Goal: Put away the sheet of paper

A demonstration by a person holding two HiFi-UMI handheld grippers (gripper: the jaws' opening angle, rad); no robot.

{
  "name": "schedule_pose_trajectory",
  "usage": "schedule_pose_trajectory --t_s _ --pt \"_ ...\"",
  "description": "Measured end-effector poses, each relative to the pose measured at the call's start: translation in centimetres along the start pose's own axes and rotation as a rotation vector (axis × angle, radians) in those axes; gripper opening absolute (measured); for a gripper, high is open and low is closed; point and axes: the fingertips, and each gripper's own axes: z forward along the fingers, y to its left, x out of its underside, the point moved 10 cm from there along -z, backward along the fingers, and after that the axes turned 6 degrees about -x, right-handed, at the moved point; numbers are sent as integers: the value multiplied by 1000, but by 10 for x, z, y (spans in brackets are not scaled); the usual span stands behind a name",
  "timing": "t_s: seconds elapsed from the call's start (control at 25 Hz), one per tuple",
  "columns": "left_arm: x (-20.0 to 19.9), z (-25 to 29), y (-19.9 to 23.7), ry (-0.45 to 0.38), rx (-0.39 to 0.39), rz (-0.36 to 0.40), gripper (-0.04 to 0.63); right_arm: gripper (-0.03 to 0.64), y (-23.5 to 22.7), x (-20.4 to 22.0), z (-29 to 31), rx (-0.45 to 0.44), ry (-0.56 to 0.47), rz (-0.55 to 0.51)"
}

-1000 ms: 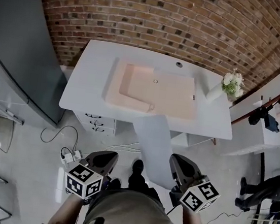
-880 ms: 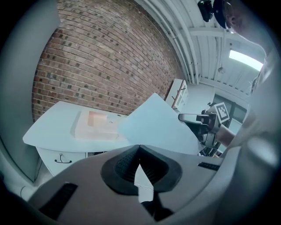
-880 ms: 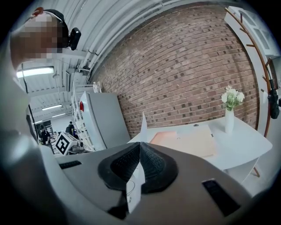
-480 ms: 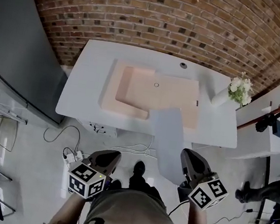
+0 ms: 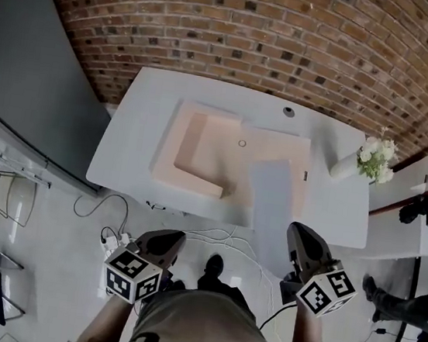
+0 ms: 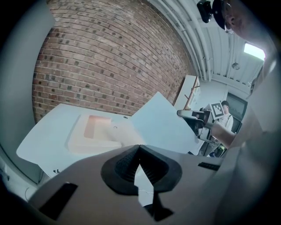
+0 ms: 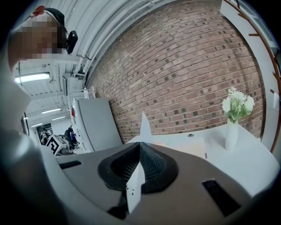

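1. Right gripper (image 5: 301,236): jaws clamped on near edge of sheet of paper (image 5: 272,201).
2. Left gripper (image 5: 164,239): jaws together, nothing held.
3. Sheet has advanced toward 12 o'clock and now overhangs table (image 5: 136,140) and pink tray (image 5: 200,157); set-down looks close.

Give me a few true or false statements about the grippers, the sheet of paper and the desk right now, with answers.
1. The right gripper is shut on the sheet of paper. True.
2. The vase of flowers stands at the left end of the desk. False: it stands at the right end.
3. The left gripper also grips the sheet. False: its jaws are together on nothing, away from the sheet.
4. A brick wall runs behind the desk. True.
5. The sheet lies flat on the floor. False: it is held up, reaching over the desk's front edge.
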Motion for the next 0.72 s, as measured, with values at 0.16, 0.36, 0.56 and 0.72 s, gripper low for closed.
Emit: schedule_pose_trajectory --t_s 0.16,0.36,0.56,0.72 --pt "-11 18 -6 2 -30 -2 14 23 -28 -12 8 -23 -10 6" --pt "-25 42 -17 -3 -63 -3 14 23 -69 -27 11 -19 -34 15" --pt "-38 60 -26 -16 -95 0 14 23 -104 -40 15 -36 -83 65" --pt "-44 67 -31 -13 -112 13 14 23 -121 -45 17 -32 -119 103"
